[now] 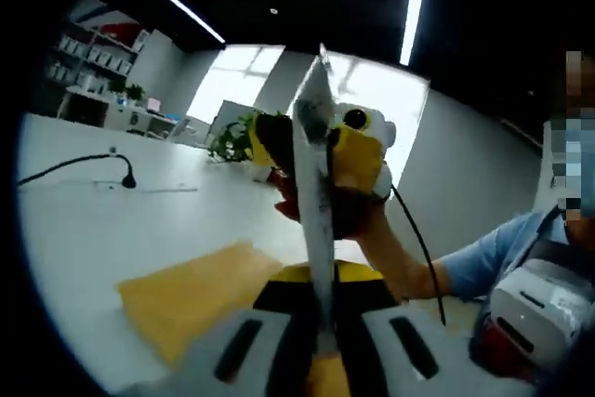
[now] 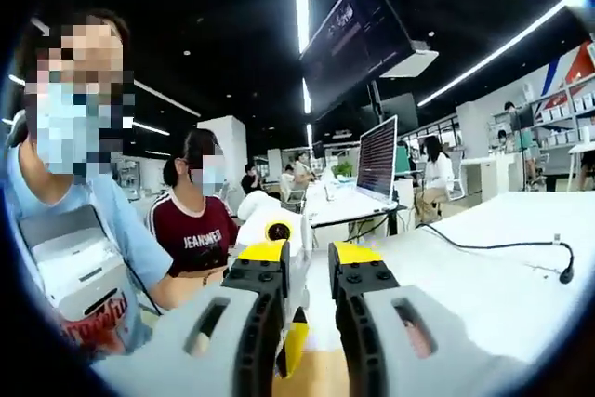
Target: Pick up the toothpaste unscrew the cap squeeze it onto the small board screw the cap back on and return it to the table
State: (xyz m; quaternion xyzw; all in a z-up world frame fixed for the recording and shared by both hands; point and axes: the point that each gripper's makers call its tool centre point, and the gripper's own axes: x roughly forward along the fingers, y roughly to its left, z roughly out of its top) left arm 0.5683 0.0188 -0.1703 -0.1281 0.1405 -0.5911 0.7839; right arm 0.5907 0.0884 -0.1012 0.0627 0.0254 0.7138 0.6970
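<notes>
**Tube clamped above the board, cap work in hand**

Left gripper (image 1: 321,304) jaws rise closest to the lens in the left gripper view. They are closed flat on the toothpaste tube (image 1: 313,174), which stands up from between them, seen edge-on as a thin silvery strip. The tube is lifted off the table (image 1: 74,230). It hangs above and just to the right of the small board (image 1: 191,297), a yellow slab lying flat on the white tabletop.

At the tube's upper end, well above the board, the other gripper comes in from the right, with a person's hand (image 1: 372,220) around its grip. It sits against the tube on the far side, where the cap should be, though the cap itself is hidden behind the tube's edge.

In the right gripper view, the right gripper (image 2: 311,262) has its jaws drawn close together with only a narrow slot between the yellow tips. Something pale sits in that slot, but I cannot tell whether the jaws are pinching the cap or merely standing beside it.

The part of the board that shows looks bare, with no paste on it, so this is most likely the unscrewing step; re-capping cannot be ruled out.

The next move probably calls for the left jaws to hold the tube firm without crushing it. The right gripper would then twist about the tube's long axis and draw the cap straight off. After that the nozzle needs tipping down toward the board. A hard squeeze during the twist could push paste out early.
</notes>
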